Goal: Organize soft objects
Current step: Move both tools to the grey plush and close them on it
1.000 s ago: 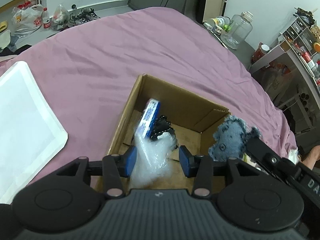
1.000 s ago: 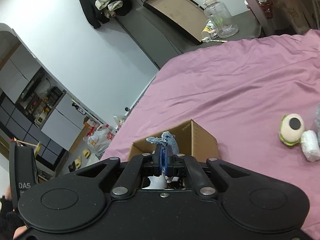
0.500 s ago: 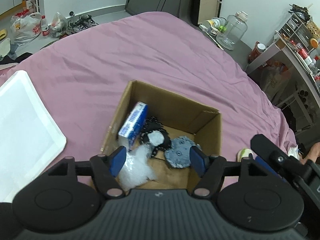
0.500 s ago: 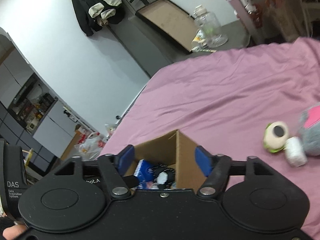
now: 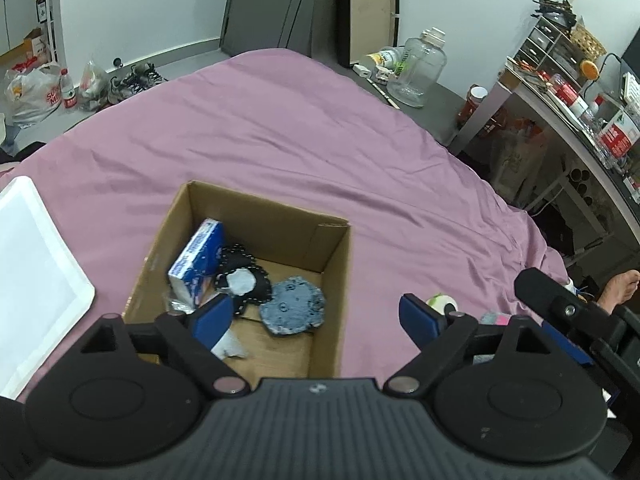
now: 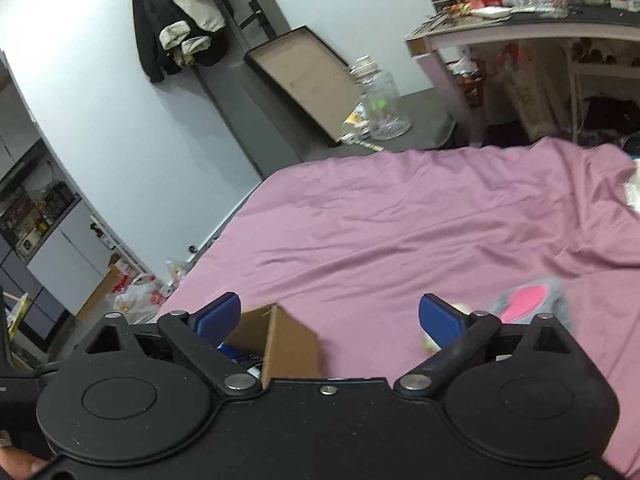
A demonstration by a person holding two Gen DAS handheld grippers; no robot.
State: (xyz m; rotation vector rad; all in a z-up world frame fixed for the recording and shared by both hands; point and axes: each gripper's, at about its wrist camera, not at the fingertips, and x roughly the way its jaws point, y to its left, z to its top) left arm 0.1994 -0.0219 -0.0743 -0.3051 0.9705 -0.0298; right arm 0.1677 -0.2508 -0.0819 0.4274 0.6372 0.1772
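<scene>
Care now means swinging the empty, wide-apart right tool (image 6: 330, 316) toward the grey-and-pink plush (image 6: 528, 300) at lower right, while the left tool (image 5: 316, 316), also apart, stays clear of the cardboard box (image 5: 336, 280).

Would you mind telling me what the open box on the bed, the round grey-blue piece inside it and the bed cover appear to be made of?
The box looks like plain brown corrugated cardboard: matte, with folded flaps and creased corners. The round grey-blue piece seems a soft textile, perhaps felt or knit, mottled and fuzzy with a ragged edge. The bed cover appears to be smooth woven fabric, mauve with a faint sheen and soft wrinkles.
</scene>
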